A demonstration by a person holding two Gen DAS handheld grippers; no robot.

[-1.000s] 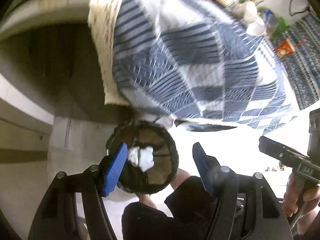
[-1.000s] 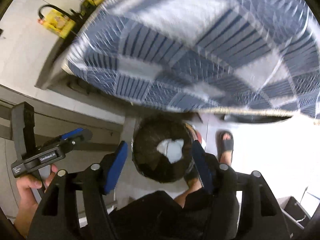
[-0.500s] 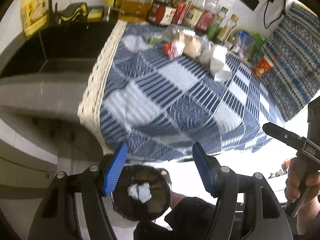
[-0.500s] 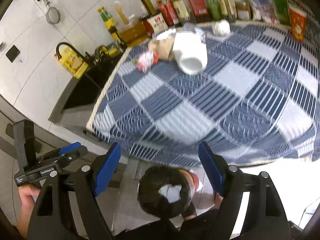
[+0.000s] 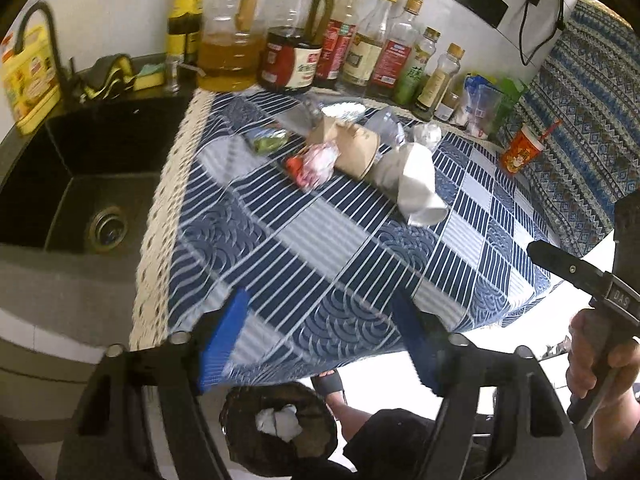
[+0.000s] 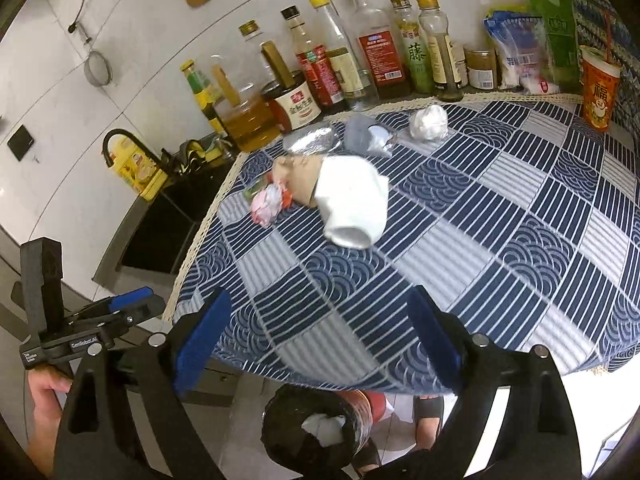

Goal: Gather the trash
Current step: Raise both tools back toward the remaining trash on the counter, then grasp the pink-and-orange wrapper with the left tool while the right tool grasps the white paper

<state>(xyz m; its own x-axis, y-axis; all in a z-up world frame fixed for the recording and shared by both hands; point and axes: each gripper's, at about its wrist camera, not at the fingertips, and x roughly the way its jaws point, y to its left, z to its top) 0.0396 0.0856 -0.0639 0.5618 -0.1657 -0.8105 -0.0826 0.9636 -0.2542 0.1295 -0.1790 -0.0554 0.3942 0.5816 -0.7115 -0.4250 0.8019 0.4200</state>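
Trash lies on the blue checked tablecloth (image 5: pixel 320 248): a tipped white paper cup (image 5: pixel 416 184), a brown paper cup (image 5: pixel 352 148), a pink wrapper (image 5: pixel 316 164), a green wrapper (image 5: pixel 268 140) and a crumpled white paper ball (image 6: pixel 428 122). A dark bin (image 6: pixel 316 432) on the floor below the table edge holds crumpled white paper (image 5: pixel 278 420). My left gripper (image 5: pixel 320 344) and right gripper (image 6: pixel 318 340) hang over the cloth's near edge, well short of the trash. The jaws of both are opening, with nothing between them.
A black sink (image 5: pixel 80 184) lies left of the cloth. Several sauce and oil bottles (image 6: pixel 376 60) line the back wall. A red paper cup (image 6: pixel 598 92) stands at the far right corner. A sandalled foot (image 5: pixel 330 384) is beside the bin.
Both grippers rose from just above the bin to above the table edge, so the tabletop trash came into view. Both sets of jaws widened. The bin slid to the bottom of each view.
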